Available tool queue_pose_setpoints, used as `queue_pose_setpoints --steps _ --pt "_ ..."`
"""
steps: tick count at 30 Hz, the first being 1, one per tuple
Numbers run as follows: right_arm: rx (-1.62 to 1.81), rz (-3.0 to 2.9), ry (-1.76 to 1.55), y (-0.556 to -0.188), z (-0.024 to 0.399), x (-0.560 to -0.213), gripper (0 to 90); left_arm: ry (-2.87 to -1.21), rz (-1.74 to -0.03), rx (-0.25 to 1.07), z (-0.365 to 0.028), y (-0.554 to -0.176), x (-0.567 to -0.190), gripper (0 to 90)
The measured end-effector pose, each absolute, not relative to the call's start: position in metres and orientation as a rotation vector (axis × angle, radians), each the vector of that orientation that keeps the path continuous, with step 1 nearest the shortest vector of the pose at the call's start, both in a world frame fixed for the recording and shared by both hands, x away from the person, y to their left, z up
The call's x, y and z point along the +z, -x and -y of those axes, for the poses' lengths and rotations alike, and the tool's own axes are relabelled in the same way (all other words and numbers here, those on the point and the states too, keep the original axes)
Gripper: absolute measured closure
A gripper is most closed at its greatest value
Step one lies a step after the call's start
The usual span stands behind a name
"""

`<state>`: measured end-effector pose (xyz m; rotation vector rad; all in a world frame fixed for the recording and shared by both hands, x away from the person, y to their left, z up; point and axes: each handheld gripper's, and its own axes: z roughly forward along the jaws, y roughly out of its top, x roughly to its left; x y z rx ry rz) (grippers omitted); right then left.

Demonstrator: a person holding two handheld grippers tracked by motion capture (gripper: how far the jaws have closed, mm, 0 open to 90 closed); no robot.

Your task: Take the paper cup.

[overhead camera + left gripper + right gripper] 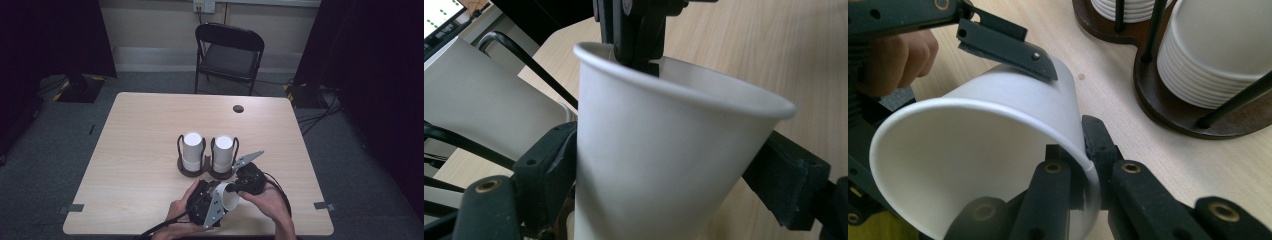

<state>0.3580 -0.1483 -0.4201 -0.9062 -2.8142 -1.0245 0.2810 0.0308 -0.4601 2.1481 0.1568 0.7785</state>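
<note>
- Two grippers share one cup (231, 196), just in front of the rack (207, 170).
- My right gripper (1088, 167) pinches its rim.
- My left gripper (664, 170) spans the cup's body (gently, paper dents), so I'd keep it level.

No readable text, labels or numbers anywhere.

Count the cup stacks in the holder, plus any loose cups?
2 stacks: left stack, right stack, both in the holder. 1 loose cup is gripped between both grippers. Cups per stack can't be counted.
</note>
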Motion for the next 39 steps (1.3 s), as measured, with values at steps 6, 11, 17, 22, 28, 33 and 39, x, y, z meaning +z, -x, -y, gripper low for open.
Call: queue_pose_setpoints --steps 6,11,17,22,28,33,39 --pt "-1.036 2.756 0.928 -0.360 0.143 -0.424 88.8 -2.131 -0.159 0.784 -0.028 -0.279 -0.459 18.6" --pt "-1.032 2.734 0.923 -0.360 0.138 -0.425 89.1 -2.110 -0.168 0.797 -0.025 -0.279 -0.457 19.1" --pt "-1.031 2.720 0.954 -0.360 0.138 -0.427 89.0 -2.096 -0.188 0.783 -0.026 -0.280 -0.458 20.7" --pt "-1.042 2.716 0.976 -0.360 0.139 -0.426 88.3 -2.080 -0.212 0.757 -0.028 -0.282 -0.458 22.4" --pt "-1.059 2.721 0.999 -0.359 0.138 -0.427 82.4 -2.050 -0.259 0.726 -0.034 -0.284 -0.458 23.0" --pt "-1.088 2.718 1.039 -0.358 0.140 -0.425 75.7 -2.023 -0.308 0.704 -0.039 -0.287 -0.460 23.2" --pt "-1.168 2.705 1.063 -0.355 0.143 -0.422 70.4 -1.997 -0.357 0.687 -0.044 -0.291 -0.459 23.3"
